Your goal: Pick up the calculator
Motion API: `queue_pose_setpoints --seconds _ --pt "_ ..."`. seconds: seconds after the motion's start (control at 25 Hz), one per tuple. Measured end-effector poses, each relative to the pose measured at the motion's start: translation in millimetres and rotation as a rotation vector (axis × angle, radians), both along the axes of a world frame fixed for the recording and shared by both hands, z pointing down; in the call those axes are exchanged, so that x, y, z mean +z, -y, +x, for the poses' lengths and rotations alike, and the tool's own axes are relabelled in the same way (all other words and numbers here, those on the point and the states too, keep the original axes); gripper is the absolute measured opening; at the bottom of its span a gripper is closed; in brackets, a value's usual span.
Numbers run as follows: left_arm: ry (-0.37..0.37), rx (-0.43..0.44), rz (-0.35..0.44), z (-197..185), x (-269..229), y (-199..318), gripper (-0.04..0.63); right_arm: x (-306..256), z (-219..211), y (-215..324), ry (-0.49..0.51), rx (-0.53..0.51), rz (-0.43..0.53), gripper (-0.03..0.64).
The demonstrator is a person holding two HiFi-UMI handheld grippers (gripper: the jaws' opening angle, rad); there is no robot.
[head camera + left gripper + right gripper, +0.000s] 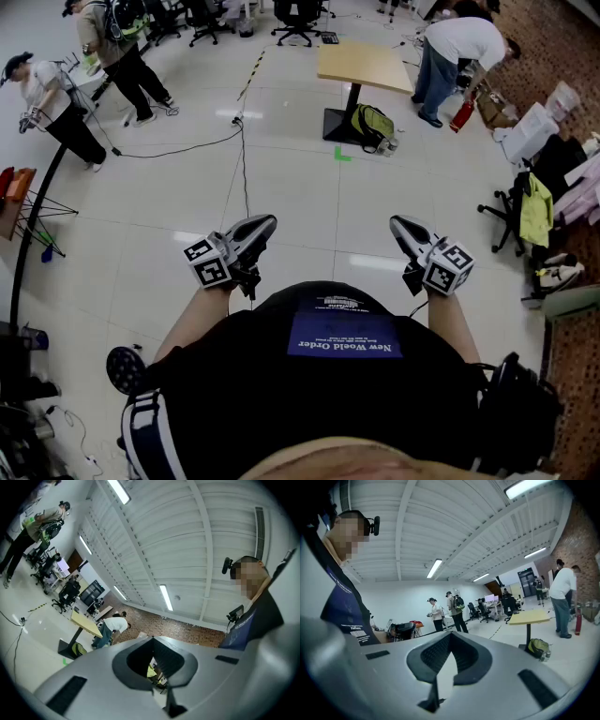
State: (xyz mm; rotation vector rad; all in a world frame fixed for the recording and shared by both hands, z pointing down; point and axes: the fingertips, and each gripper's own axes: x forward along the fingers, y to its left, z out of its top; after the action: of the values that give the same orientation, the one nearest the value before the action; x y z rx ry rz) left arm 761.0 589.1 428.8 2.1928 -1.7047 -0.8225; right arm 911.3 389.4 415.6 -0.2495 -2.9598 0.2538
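No calculator shows in any view. In the head view I hold both grippers level in front of my dark shirt, above a pale tiled floor. My left gripper (265, 223) is shut, its two dark jaws meeting in one point, with nothing between them. My right gripper (397, 223) mirrors it, shut and empty. The left gripper view looks up at the ceiling lights past its closed jaws (154, 660). In the right gripper view the jaws (440, 667) meet along a seam, and the room lies beyond them.
A yellow-topped table (364, 66) stands ahead with a green backpack (373, 124) at its base. A black cable (242, 159) runs along the floor. People stand at the far left (52, 103) and far right (459, 47). Chairs and bags (534, 211) crowd the right side.
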Motion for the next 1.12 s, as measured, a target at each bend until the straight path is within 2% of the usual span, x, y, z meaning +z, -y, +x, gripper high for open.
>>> queue_pose_setpoints --seconds 0.36,0.56,0.8,0.92,1.12 --pt "-0.007 -0.09 -0.011 -68.8 9.2 -56.2 0.006 10.6 -78.1 -39.4 -0.013 -0.077 -0.015 -0.015" --pt "-0.038 -0.149 -0.013 -106.6 16.2 -53.5 0.006 20.6 -130.1 -21.8 -0.02 -0.13 -0.033 -0.015" --pt "-0.013 -0.252 -0.014 -177.6 10.0 -9.0 0.006 28.5 -221.5 41.3 0.005 -0.226 -0.059 -0.015" --pt "-0.013 -0.315 -0.011 -225.7 3.4 25.3 0.006 26.6 -279.7 77.9 0.008 -0.29 -0.055 -0.015" --pt "0.023 -0.369 0.026 -294.8 -25.6 90.1 0.006 3.3 -370.8 135.8 0.022 -0.391 -0.028 -0.015"
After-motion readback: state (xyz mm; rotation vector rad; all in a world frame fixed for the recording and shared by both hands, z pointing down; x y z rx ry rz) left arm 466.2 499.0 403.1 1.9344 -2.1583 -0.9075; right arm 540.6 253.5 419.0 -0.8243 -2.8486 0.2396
